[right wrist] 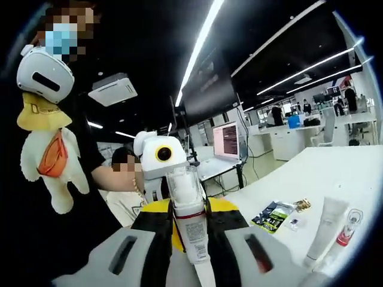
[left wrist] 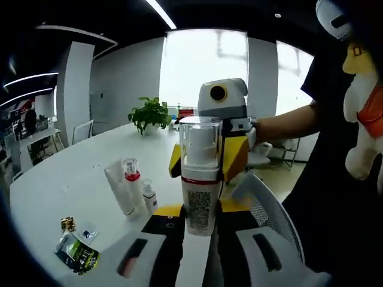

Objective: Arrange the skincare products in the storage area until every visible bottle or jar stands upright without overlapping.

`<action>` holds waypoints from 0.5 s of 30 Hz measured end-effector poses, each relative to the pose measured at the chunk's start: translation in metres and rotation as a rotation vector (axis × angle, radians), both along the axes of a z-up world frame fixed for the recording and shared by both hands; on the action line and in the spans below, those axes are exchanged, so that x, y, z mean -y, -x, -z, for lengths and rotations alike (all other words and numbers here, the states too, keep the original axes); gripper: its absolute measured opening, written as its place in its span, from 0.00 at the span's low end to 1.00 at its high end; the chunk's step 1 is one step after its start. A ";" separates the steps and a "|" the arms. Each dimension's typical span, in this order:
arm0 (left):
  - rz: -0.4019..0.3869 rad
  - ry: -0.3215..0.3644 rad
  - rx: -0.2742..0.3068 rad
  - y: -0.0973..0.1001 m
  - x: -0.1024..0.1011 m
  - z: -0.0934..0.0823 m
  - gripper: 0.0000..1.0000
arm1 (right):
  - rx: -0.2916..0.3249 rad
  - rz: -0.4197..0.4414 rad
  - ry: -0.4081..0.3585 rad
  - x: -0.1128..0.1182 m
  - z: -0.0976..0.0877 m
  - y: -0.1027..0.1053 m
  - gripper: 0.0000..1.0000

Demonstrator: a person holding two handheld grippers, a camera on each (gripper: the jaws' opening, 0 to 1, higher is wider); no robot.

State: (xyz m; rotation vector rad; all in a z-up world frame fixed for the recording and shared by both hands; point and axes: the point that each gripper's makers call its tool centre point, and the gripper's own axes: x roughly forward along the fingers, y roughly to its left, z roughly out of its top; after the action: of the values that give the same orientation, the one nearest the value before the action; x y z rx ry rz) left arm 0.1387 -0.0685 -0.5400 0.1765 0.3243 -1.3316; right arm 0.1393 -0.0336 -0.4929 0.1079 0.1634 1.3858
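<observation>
White plastic jaws of your left gripper [left wrist: 200, 254] were closed on the spray bottle [left wrist: 199, 179], which stood upright between them, clear cap at the top, red band below the pump, printed label lower down. Your right gripper [left wrist: 209, 156] faced it from the far side, its yellow-and-black jaws flanking the same bottle at about the height of the red band.

From the right gripper view, your right gripper [right wrist: 191, 254] had its jaws closed against the spray bottle [right wrist: 188, 209] too, with the left gripper [right wrist: 157, 158] just behind it, so both tools had hold of the one bottle, lifted above the white table [left wrist: 78, 167].

On that table, a white tube [left wrist: 119, 188] lay on its side, touching a red-capped bottle [left wrist: 131, 179], with a small white bottle [left wrist: 149, 196] upright just beside them. A green sachet [left wrist: 81, 254] and a gold packet [left wrist: 67, 223] lay nearer you, apart from the bottles. A potted plant [left wrist: 149, 115] stood at the far edge.
</observation>
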 end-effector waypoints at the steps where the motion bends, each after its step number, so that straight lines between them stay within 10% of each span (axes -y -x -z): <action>1: 0.001 -0.002 0.005 -0.002 0.000 0.000 0.23 | 0.010 0.007 0.009 0.001 0.000 -0.001 0.21; 15: 0.062 -0.014 -0.019 -0.013 0.025 0.027 0.23 | 0.034 0.103 0.082 0.031 0.010 -0.017 0.20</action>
State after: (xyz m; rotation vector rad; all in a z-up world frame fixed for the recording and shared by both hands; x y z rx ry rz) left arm 0.1518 -0.0936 -0.5669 0.1873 0.3465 -1.3934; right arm 0.1559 -0.0648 -0.5033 0.0238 0.1834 1.2759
